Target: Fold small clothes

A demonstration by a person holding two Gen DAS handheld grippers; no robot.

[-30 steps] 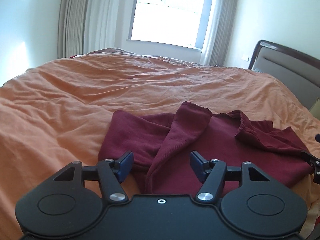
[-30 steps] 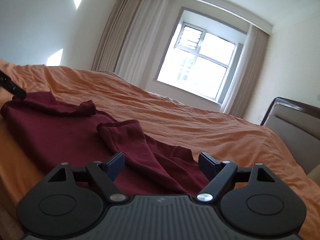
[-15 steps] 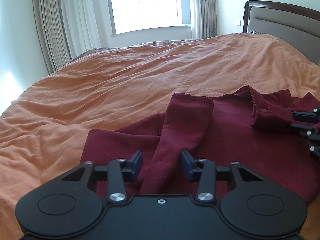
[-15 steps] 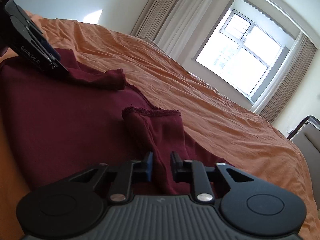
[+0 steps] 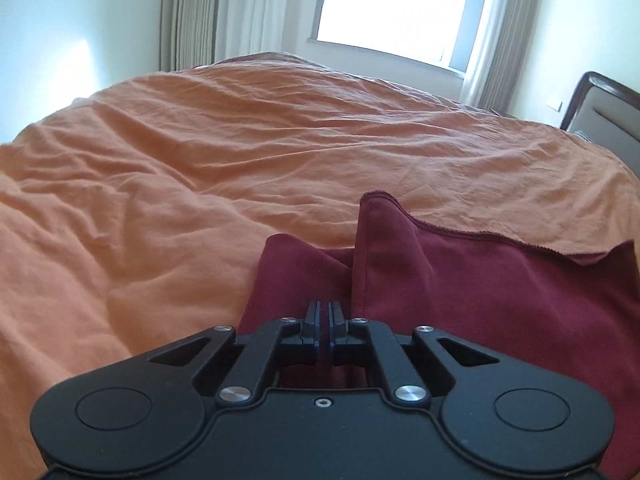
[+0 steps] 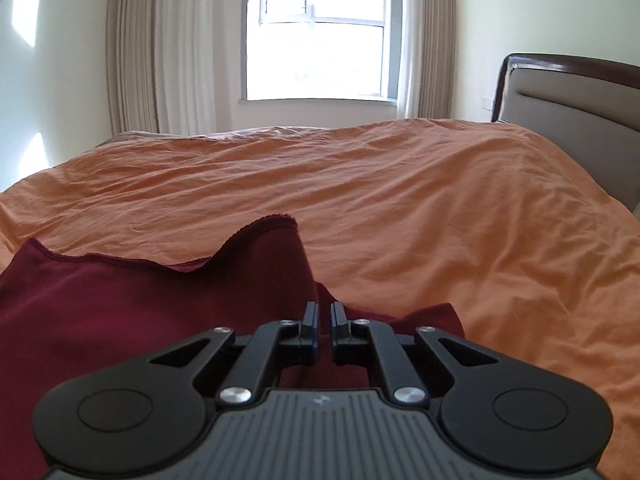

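A maroon garment [image 5: 480,280] lies on the orange bed, with a folded sleeve [image 5: 380,232] standing up as a ridge. My left gripper [image 5: 324,310] sits low on the garment's near edge. Its jaws are closing the last bit, pads almost together with maroon cloth pinched between them. In the right wrist view the same garment [image 6: 140,300] fills the lower left and a raised cloth peak [image 6: 276,240] stands ahead. My right gripper [image 6: 324,312] is closing too, with only a narrow slit left and maroon cloth in it. Neither gripper shows in the other's view.
The rumpled orange duvet [image 5: 200,160] stretches far ahead and to both sides. A padded headboard [image 6: 568,100] stands at the right, and a bright window [image 6: 316,40] with curtains is on the far wall.
Both grippers went from wide open to nearly shut on the maroon cloth. Each moved across the garment and rolled, and the other gripper has dropped out of both views.
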